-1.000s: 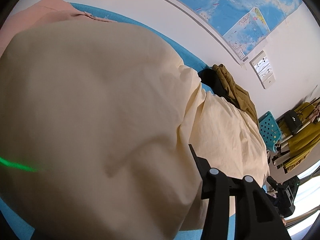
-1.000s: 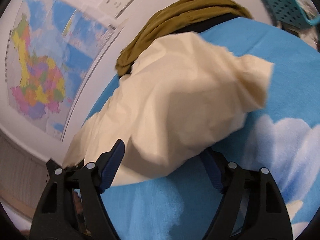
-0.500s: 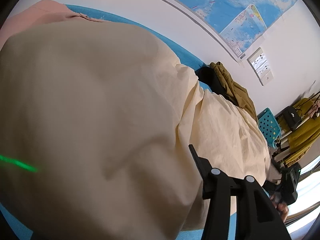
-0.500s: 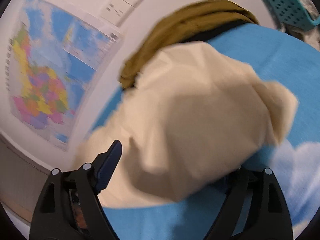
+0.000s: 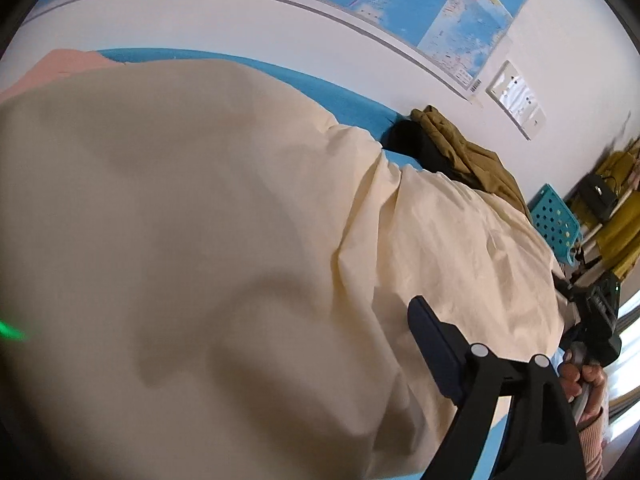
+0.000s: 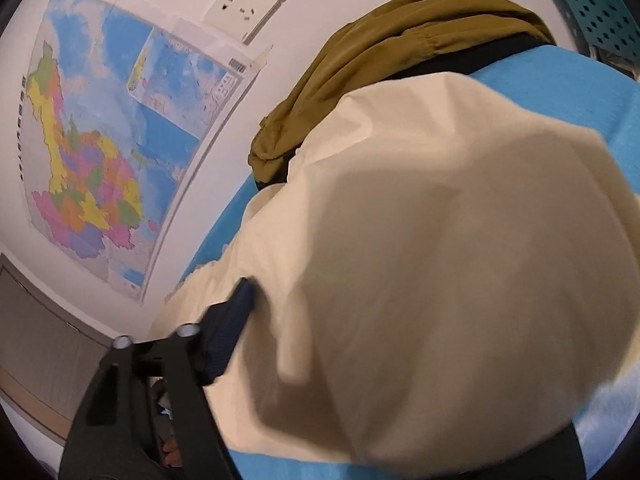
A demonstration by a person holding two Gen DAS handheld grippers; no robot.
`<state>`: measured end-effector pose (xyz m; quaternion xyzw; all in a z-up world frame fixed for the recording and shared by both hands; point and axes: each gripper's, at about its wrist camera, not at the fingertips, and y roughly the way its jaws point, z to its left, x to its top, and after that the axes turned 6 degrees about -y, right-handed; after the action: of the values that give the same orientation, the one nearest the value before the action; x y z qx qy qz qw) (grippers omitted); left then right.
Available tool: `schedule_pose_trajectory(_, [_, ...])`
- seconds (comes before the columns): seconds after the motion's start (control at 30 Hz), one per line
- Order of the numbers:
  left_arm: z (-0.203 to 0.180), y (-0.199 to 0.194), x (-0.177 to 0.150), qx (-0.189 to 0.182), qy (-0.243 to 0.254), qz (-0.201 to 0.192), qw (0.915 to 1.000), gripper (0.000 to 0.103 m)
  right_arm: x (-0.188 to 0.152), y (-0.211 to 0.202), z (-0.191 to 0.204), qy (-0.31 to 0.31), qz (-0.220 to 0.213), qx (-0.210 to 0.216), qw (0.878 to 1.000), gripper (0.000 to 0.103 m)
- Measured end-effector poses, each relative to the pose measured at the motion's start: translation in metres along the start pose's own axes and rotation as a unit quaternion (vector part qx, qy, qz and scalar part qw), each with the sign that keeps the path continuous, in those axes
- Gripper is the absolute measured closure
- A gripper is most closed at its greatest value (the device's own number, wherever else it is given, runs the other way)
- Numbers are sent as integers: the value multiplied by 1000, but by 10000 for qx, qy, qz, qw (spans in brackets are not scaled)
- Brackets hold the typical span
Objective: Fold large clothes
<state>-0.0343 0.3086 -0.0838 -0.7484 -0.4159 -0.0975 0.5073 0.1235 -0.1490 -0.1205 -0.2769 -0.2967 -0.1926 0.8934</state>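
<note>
A large cream garment [image 5: 208,240] drapes over the blue bedsheet [image 5: 320,92] and fills most of both views; in the right wrist view the cream garment [image 6: 440,240] bulges up close to the lens. My left gripper [image 5: 320,380] is shut on the cream cloth; only its right finger [image 5: 434,344] shows, the other is hidden under fabric. My right gripper [image 6: 380,320] is shut on the same garment; its left finger [image 6: 232,328] shows, the right one is covered. The right gripper also shows in the left wrist view [image 5: 596,320], at the garment's far end.
An olive garment [image 6: 392,52] over a dark one [image 5: 420,148] lies by the wall. A pink cloth [image 5: 60,68] lies at the far left. A teal perforated basket [image 5: 556,224] stands beyond the bed. A map [image 6: 100,152] and wall sockets [image 6: 248,4] hang above.
The right gripper has closed on the cream garment and lifted it toward the lens, covering its right finger. The left gripper keeps its hold, raised slightly.
</note>
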Motion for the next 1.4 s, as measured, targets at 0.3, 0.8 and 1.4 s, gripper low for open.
schedule_pose_trajectory(0.3, [-15,-36,4,-229,-93,-313,9992,78,13,-26,48,-1183,-228,-69,9927,85])
schedule_pose_trajectory(0.8, [5,-14,-7,85,-86,50,9999,36,-3,-3,2,-396,533,122,9977,49])
schedule_pose_trajectory(1.4, [-17,-24,-4,394,214,-187,9988,71,-1,-8,17,-650,604,132,9960,69])
